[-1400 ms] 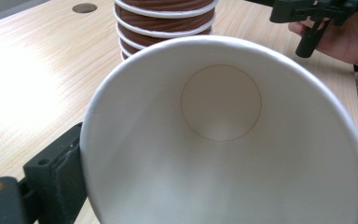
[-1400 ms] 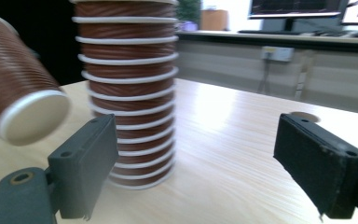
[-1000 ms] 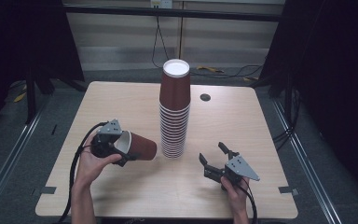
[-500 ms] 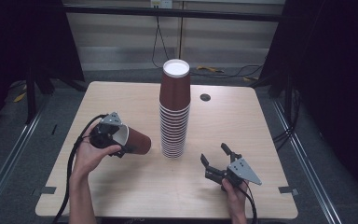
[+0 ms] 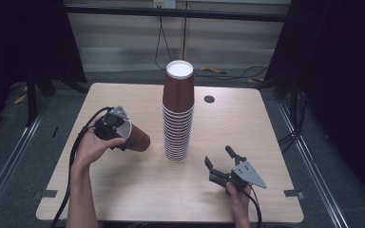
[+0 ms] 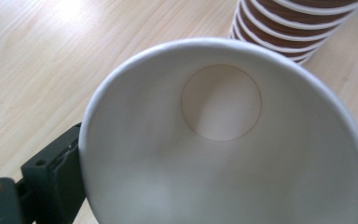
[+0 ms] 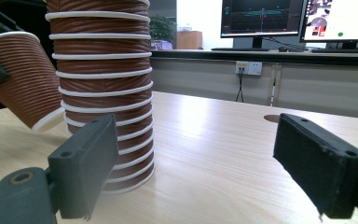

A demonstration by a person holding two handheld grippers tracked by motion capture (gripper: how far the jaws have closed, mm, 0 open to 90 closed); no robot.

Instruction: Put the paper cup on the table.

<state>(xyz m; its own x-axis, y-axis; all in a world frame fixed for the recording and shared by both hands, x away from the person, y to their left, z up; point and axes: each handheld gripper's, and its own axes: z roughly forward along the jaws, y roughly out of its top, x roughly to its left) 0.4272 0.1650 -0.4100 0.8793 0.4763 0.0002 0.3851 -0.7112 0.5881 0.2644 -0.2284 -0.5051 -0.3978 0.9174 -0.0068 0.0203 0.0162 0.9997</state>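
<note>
A tall stack of brown ribbed paper cups (image 5: 178,118) stands upside down at the table's middle, its white-rimmed bands showing in the right gripper view (image 7: 102,93). My left gripper (image 5: 123,135) is left of the stack, shut on the rim of a single brown cup (image 5: 137,138). That cup is held off the table, its base tilted down toward the stack. The cup's white inside (image 6: 223,140) faces the left gripper's camera, with the stack (image 6: 298,28) behind it. My right gripper (image 5: 218,155) rests open near the front right, with nothing between its fingers (image 7: 191,154), facing the stack and the held cup (image 7: 23,84).
The light wooden table (image 5: 123,190) has a dark round cable hole (image 5: 209,99) at the back right. Black cables trail from both grippers toward the front edge. Monitors (image 7: 261,18) stand on a desk beyond the table. Dark frame posts flank the table.
My left hand has lifted the held cup a little and carried it toward the table's far side. The right gripper has stayed in place.
</note>
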